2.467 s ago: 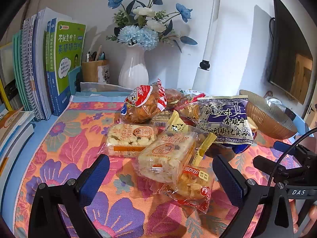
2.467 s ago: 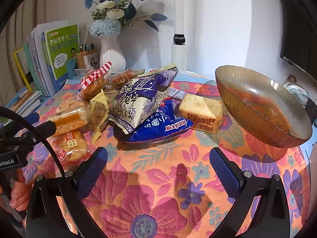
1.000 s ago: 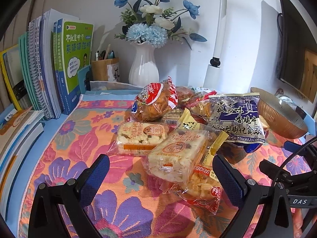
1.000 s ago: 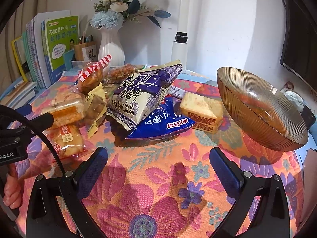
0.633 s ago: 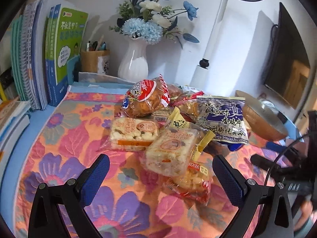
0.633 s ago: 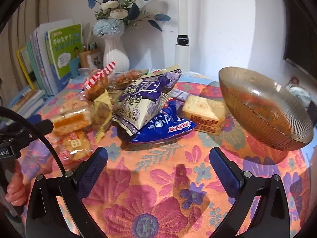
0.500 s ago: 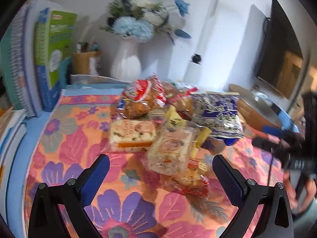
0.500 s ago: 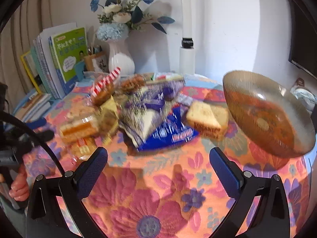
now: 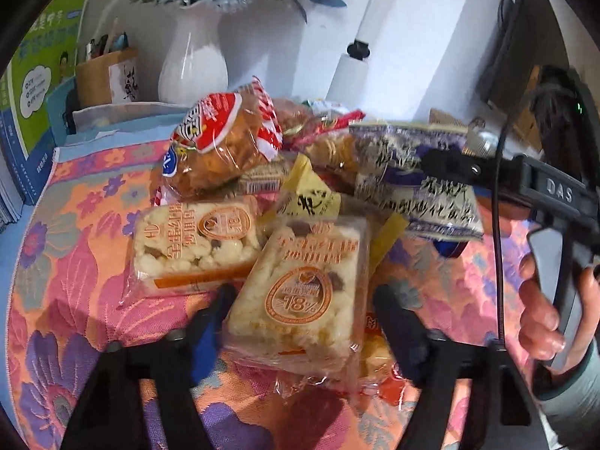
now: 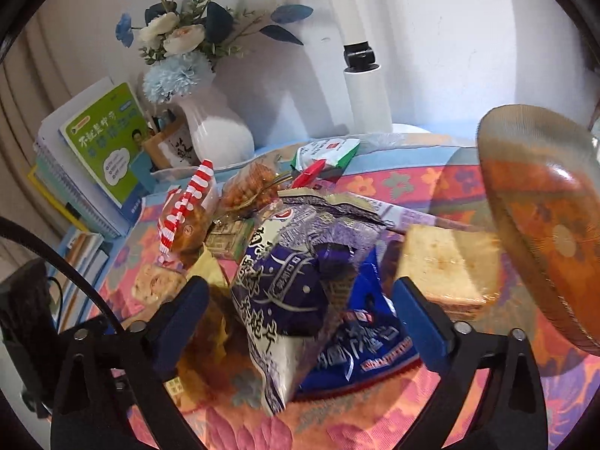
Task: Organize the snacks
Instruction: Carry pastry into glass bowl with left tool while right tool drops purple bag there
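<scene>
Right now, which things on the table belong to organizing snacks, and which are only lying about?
Job:
rice-puff cake packet
purple snack bag
blue packet
amber bowl
left tool
right tool

Lying about:
white vase
green book
pen holder

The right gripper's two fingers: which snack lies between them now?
In the right wrist view, the purple-and-white snack bag lies between the open fingers of the right gripper, resting over a blue packet.

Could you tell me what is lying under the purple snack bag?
Under the purple bag lies a blue snack packet, its right half sticking out on the floral cloth. The packet's left part and anything deeper are covered.
</scene>
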{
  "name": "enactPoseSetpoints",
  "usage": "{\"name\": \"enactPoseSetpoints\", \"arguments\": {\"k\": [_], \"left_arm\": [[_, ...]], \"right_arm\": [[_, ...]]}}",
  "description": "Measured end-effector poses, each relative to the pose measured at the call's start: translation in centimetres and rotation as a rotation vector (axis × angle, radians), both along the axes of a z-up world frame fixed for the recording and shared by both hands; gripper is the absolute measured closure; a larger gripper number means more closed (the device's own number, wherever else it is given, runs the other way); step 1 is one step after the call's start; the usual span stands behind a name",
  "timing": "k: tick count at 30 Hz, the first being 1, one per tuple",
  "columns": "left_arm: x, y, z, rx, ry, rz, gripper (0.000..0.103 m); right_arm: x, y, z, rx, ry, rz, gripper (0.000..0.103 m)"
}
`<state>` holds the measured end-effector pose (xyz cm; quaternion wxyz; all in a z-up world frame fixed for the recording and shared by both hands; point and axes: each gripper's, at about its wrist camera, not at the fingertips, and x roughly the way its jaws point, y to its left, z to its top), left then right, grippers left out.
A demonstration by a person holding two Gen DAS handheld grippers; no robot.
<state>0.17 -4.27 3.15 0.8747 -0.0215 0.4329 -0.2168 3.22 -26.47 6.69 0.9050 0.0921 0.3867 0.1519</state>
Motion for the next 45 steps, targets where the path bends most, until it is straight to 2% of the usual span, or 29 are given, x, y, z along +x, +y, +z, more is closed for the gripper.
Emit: {"name": "enactPoseSetpoints", "arguments": {"k": [1,2,3,5,10,14,23,28,34,37,40,41,42,43,44,45], "left_arm": [[0.1,0.0,0.0,-0.004,-0.005,-0.003,0.046],[0.0,0.0,0.0,-0.005,-0.009,-0.002,0.051],[-0.2,0.0,0.2,-0.01,-0.017,-0.002,0.052],[-0.2,-0.1,0.3,-0.014,-0.027,-0.007,0.055],[-1.4,-0.4,1.0,-0.01,-0.079,-0.012,0.056],[-3.1,-0.3,3.0,-0.048,-0.136,-0.012,0.056],[-5.6,-2.2,8.7,-0.071,-0.262,-0.027,0.056],[-4.5,-7.7,11.9,-0.064,-0.307,-0.092,0.056],[-0.4,-16.3,12.7,-0.089,-0.248,-0.187,0.056],[2.2,-20.8,12.0,-0.09,-0.2,-0.226,0.056],[4.0,-23.9,11.1,-0.09,-0.16,-0.248,0.055],[4.4,-24.5,10.8,-0.085,-0.152,-0.251,0.051],[4.9,-25.2,10.6,-0.065,-0.153,-0.237,0.048],[5.0,-25.4,10.5,-0.052,-0.155,-0.224,0.035],[5.3,-25.3,10.4,-0.049,-0.159,-0.208,0.033],[5.2,-25.0,10.4,-0.059,-0.162,-0.205,0.033]], "right_arm": [[0.1,0.2,-0.1,-0.004,0.001,0.005,0.027],[0.2,0.4,-0.3,-0.011,0.003,0.011,0.035],[0.3,0.8,-0.5,-0.025,0.009,0.016,0.045],[0.3,1.2,-0.7,-0.045,0.006,0.023,0.05],[-1.1,1.9,0.1,-0.09,-0.07,0.04,0.066],[-2.4,1.7,1.3,-0.077,-0.103,0.046,0.07],[-7.4,-2.0,6.2,-0.021,-0.201,0.007,0.07],[-9.5,-6.8,9.6,-0.005,-0.263,-0.104,0.07],[-10.1,-12.9,11.2,-0.105,-0.293,-0.393,0.07],[-9.0,-15.9,10.5,-0.109,-0.245,-0.49,0.07],[-7.7,-17.8,9.4,-0.095,-0.17,-0.519,0.067],[-6.9,-18.3,8.7,-0.082,-0.135,-0.519,0.067],[-6.9,-18.3,8.7,-0.082,-0.135,-0.519,0.055],[-6.8,-18.6,8.5,-0.077,-0.12,-0.515,0.035],[-7.0,-18.9,8.3,-0.081,-0.113,-0.523,0.027],[-7.4,-19.1,8.3,-0.092,-0.127,-0.537,0.024]]}}
